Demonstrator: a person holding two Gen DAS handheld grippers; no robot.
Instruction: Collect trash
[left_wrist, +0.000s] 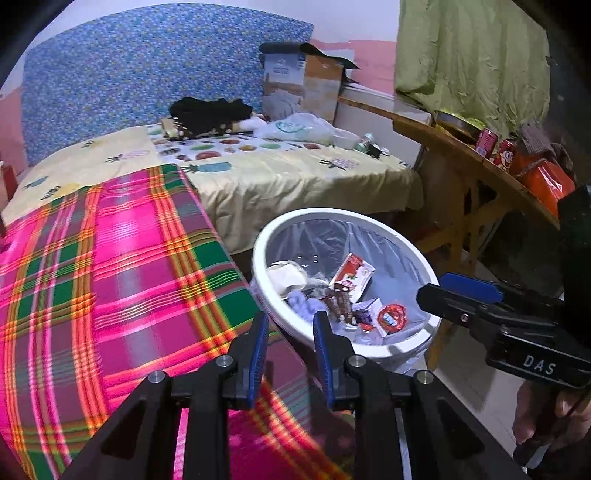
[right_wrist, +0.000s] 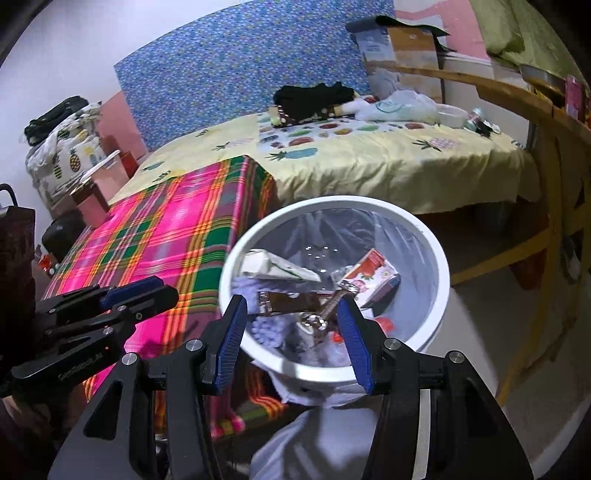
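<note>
Both fingers of the left gripper (left_wrist: 290, 341) stand apart with nothing between them, over the bed's plaid edge just beside the white bin (left_wrist: 402, 345), where a red carton (left_wrist: 352, 273) and brown wrappers (left_wrist: 340, 302) already lie on the liner. From the right wrist, the right gripper (right_wrist: 293, 332) hangs released and empty directly above the bin's rim (right_wrist: 441, 273). Such trash looks light and crushable; I'd pinch the crinkly, slippery wrappers at a fold and the carton across its flat sides.
</note>
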